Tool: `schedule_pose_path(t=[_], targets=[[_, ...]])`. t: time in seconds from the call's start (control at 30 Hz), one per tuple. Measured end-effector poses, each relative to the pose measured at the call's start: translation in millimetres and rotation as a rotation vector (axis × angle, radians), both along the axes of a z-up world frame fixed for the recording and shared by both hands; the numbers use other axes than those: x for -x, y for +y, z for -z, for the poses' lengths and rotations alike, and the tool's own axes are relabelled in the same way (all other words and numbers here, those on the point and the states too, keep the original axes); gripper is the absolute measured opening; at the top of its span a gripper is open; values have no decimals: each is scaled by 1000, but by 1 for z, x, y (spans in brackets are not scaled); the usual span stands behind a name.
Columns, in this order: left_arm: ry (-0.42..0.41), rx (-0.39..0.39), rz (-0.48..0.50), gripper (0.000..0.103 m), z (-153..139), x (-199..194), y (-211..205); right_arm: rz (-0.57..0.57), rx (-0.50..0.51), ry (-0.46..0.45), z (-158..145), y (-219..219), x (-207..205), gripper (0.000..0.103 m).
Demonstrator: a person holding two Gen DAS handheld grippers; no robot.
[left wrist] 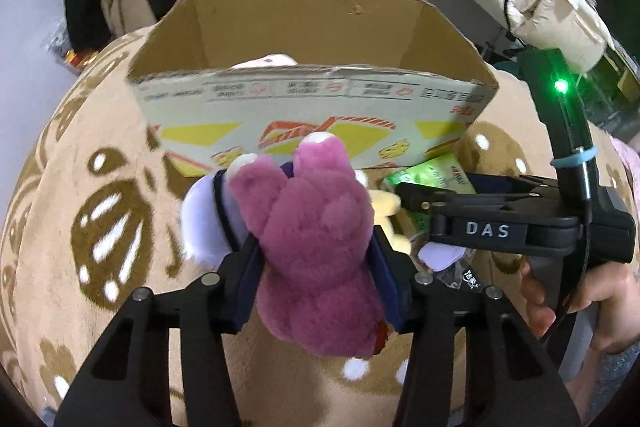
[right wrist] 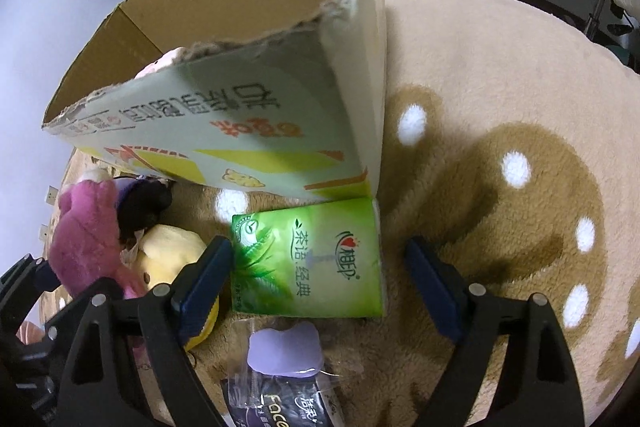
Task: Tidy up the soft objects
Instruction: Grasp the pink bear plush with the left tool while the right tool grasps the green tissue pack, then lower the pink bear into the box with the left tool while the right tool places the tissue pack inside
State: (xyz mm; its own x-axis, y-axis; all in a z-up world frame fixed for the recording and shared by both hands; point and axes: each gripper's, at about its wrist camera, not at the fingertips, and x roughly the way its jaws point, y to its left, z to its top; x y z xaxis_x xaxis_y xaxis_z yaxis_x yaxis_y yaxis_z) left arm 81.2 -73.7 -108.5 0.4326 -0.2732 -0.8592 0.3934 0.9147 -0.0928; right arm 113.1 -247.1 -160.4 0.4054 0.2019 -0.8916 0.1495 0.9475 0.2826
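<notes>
Cardboard box: stiff, open-topped, torn rim; stands on the fleecy blanket; the destination, I judge. Pink plush toy: shaggy, yielding; my left gripper pinches it just before the box; next I lift it over the wall. Green tissue pack: glossy, squarish; sits between my right gripper's spread fingers.

A fuzzy purple plush toy is raised above the blanket, ears pointing toward the open cardboard box, where a pale pink soft thing peeks over the rim. A yellow plush, a green tissue pack and a lilac puff lie beside the box.
</notes>
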Motion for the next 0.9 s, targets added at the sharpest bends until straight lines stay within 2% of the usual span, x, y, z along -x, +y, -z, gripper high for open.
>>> schedule_pose_path(t=[0.2,0.33,0.4,0.57,0.63,0.73,0.9], targets=[[-11,-2,-34,45,-3,-3,10,-16,12,18,2,9,9,93],[-45,-17,-59,45,-8,-1,15,-63,60,23,3,22,14,92],[-59,-19,-72,45,-11,-2,17,-82,82,23,4,26,15,78],[-105,-25,-92,45,-19,-1,26,-85,62,12,1,28,20,78],[-150,-43,-97,44,-28,1,30,-74,56,-16,-8,25,26,78],[-192,-20,-97,45,-42,5,37,-61,46,-76,-25,8,41,78],[-283,12,-120,45,-65,10,49,-12,72,-230,-66,6,70,77]])
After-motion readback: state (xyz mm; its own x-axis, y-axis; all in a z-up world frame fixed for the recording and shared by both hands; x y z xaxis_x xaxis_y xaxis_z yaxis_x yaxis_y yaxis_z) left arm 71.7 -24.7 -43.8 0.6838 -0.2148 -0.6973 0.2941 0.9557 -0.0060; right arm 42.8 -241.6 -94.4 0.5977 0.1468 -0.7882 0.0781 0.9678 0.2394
